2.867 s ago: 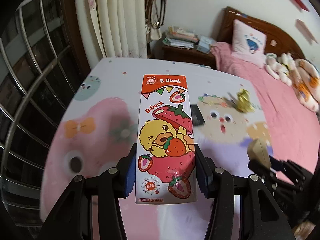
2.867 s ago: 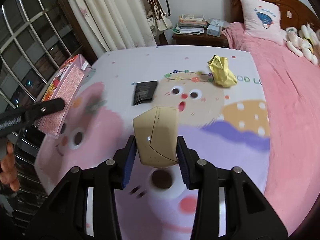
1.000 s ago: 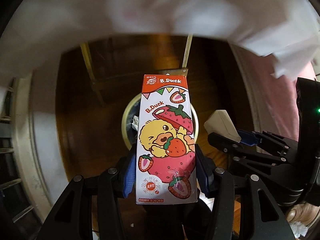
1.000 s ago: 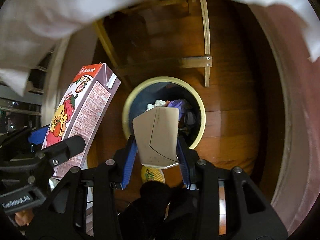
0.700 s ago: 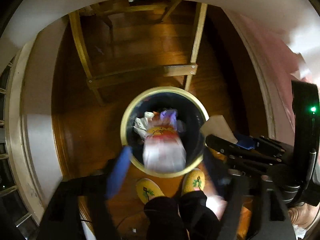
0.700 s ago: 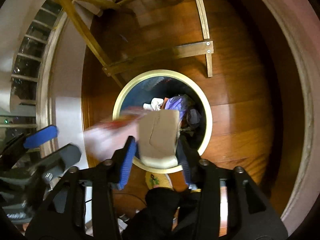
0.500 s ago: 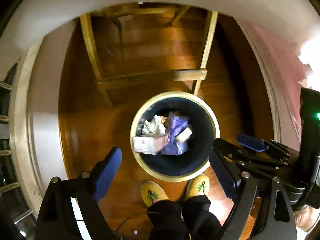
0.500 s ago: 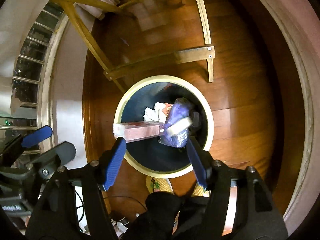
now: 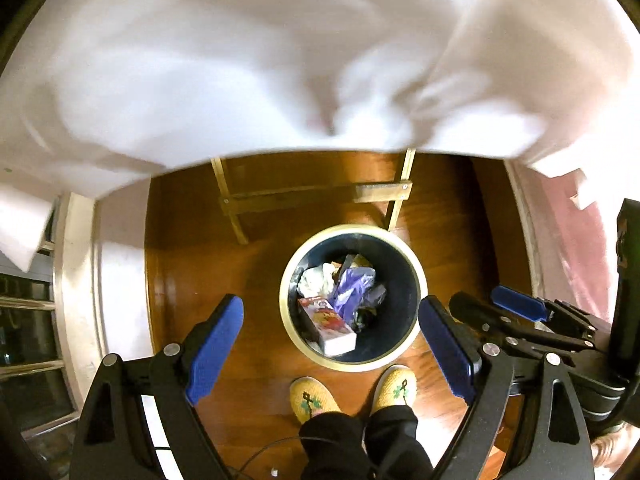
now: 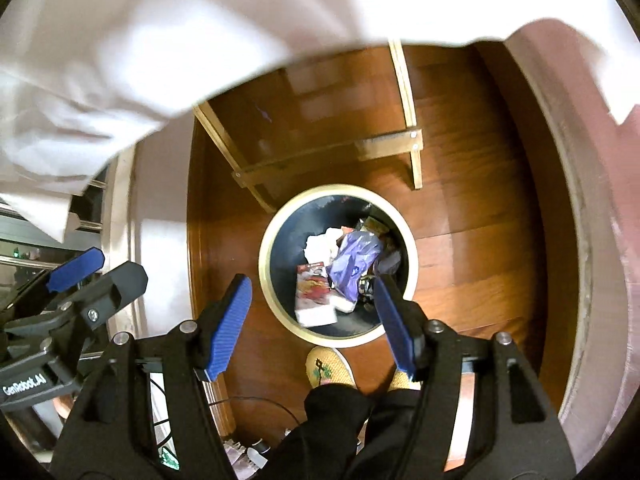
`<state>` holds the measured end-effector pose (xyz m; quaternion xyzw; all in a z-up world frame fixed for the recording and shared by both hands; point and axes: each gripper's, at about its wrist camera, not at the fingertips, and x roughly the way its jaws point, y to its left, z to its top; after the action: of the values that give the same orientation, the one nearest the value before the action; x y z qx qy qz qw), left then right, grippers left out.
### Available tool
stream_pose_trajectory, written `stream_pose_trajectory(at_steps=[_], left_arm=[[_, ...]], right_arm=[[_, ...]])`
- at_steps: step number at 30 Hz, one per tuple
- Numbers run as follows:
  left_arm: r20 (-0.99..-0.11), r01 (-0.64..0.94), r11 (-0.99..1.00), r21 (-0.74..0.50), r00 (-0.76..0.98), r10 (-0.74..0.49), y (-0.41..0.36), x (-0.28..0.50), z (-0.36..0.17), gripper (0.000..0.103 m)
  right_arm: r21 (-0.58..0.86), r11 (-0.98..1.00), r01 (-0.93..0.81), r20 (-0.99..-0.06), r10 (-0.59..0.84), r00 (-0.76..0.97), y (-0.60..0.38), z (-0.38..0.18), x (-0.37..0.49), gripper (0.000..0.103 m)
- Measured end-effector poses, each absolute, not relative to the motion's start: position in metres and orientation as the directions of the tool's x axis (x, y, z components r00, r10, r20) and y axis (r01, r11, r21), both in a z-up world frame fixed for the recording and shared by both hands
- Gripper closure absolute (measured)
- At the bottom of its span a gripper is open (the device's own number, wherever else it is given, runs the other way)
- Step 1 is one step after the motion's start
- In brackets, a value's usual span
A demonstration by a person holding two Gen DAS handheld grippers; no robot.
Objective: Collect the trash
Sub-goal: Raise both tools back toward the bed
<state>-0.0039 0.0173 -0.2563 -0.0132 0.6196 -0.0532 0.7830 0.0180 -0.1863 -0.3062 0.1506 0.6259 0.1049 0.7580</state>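
Observation:
A round dark bin with a pale rim (image 9: pixel 289 320) (image 10: pixel 264 276) stands on the wooden floor straight below both grippers. The strawberry drink carton (image 9: pixel 328 326) (image 10: pixel 314 294) lies inside it on its side, beside a purple bag (image 9: pixel 354 286) (image 10: pixel 354 260) and crumpled white paper (image 9: pixel 316 280). A small pale piece (image 10: pixel 345 305) rests by the carton. My left gripper (image 9: pixel 330 308) hangs open and empty above the bin. My right gripper (image 10: pixel 312 284) is also open with nothing between its blue pads. Each gripper shows at the edge of the other's view.
A white tablecloth (image 9: pixel 280 60) (image 10: pixel 140 40) hangs across the top of both views. Wooden table legs and a cross brace (image 9: pixel 312 194) (image 10: pixel 384 146) stand behind the bin. A person's yellow slippers (image 9: pixel 314 398) (image 10: pixel 326 368) and dark trousers are just in front of it.
Both grippers opened and let go: the strawberry carton and the beige piece fell into the bin. Both grippers then rose, so the tablecloth now covers more of each view.

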Motion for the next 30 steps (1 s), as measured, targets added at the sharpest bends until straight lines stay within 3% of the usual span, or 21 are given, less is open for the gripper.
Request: stream_pose_trajectory(at_steps=[19,30], left_arm=[[-0.922,0.131,0.981,-0.146,0.342,-0.183,0.027,-0.016,-0.031,0.013],[-0.871,0.169,0.984,-0.062,0.472,-0.136,0.054,-0.017,0.083,0.013]], right_arm=[[0.342,0.939,-0.028,-0.867,0.327,0.377,-0.191,-0.074,-0.005,0.039],[0.291,0.954,-0.069,-0.807,0.284,0.518,-0.176,0.049,-0.01,0.039]])
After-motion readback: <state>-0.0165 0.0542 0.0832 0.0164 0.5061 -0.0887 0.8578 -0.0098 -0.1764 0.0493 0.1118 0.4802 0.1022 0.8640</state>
